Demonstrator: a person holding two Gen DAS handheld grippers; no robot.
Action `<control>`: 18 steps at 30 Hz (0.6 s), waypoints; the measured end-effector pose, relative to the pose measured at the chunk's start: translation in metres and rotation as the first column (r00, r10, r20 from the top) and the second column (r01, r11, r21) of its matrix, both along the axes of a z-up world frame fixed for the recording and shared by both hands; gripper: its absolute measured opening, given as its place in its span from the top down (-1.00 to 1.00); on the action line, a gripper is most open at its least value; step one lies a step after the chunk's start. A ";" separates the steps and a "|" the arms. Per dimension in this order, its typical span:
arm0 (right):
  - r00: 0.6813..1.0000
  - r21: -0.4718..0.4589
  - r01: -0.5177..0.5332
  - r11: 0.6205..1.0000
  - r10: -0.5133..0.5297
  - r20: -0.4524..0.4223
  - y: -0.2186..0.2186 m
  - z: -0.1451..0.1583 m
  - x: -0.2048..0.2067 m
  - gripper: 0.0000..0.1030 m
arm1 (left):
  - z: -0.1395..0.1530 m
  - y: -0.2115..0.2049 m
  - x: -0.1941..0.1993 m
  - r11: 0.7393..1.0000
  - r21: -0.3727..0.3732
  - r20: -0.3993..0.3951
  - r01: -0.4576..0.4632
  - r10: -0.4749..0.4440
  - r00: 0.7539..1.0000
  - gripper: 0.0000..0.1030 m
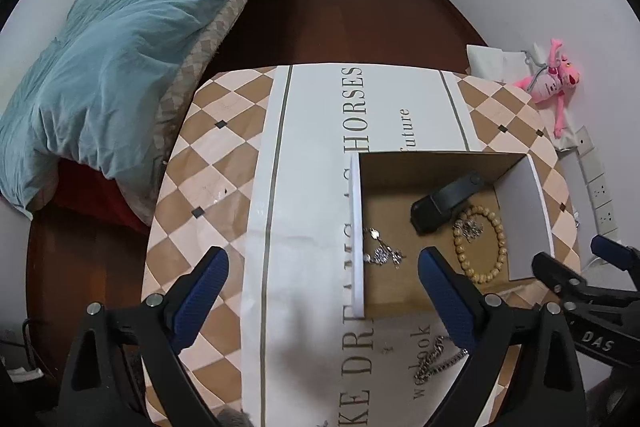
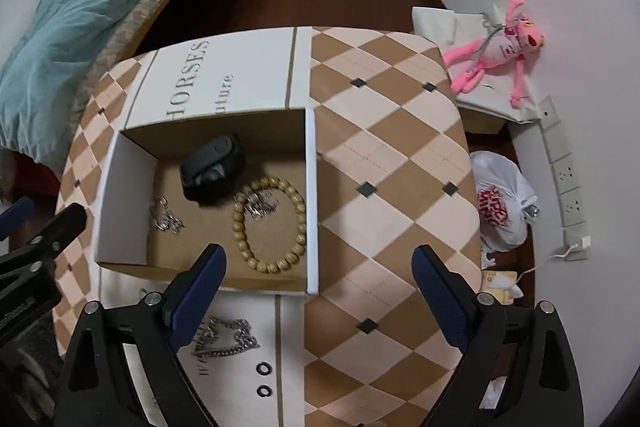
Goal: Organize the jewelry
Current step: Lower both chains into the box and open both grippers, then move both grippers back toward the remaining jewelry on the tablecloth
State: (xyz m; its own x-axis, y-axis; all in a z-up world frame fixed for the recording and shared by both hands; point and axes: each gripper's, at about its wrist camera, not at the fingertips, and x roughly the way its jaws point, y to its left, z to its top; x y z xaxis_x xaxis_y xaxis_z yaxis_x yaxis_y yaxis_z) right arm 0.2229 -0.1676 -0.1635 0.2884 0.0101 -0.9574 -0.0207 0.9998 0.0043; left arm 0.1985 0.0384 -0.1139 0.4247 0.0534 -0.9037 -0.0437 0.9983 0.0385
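From the left wrist camera, the left gripper [image 1: 322,293] hangs over the bench [image 1: 192,187], its jaws spread wide with nothing between them. Below them lies a white printed sheet [image 1: 316,131] with grey lettering, spread across the checkered bench top. An open cardboard box [image 1: 440,157] sits on the sheet, just ahead and to the right. Inside it rest a wooden bead bracelet [image 1: 480,243], a black watch [image 1: 440,203], a small silver piece [image 1: 468,227] lying within the bracelet's ring, and another silver piece [image 1: 382,251] near the box's left wall; they look like earrings, though the view is too coarse to be sure. A silver chain [image 1: 438,357] lies on the sheet outside the box, close beside the right-hand finger. The right gripper [image 1: 568,263] shows at the right edge. A blue quilt [image 1: 120,47] covers the bed to the left, and a pink plush toy [image 1: 554,79] lies by the wall.

From the right wrist camera, the right gripper [image 2: 320,289] also has its jaws wide apart and holds nothing, hovering over the box's near right corner and the bare bench. The box [image 2: 216,121] holds the watch [image 2: 212,167], the bracelet [image 2: 270,225] and both silver pieces. The chain [image 2: 224,337] lies on the sheet just in front of the box, with 2 small black rings [image 2: 264,379] beside it. A white plastic bag [image 2: 502,203] sits on the floor to the right.
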 end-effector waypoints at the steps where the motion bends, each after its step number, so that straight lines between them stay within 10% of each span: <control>1: 1.000 0.001 0.002 1.000 -0.002 0.004 0.000 0.001 -0.002 -0.91 | 0.002 -0.001 -0.003 1.000 -0.002 0.006 0.001 -0.001 1.000 -0.88; 18: 0.986 0.004 0.001 1.000 -0.002 0.164 0.004 0.064 -0.058 -0.91 | 0.062 -0.004 -0.059 1.000 -0.001 0.153 0.003 -0.003 0.988 -0.88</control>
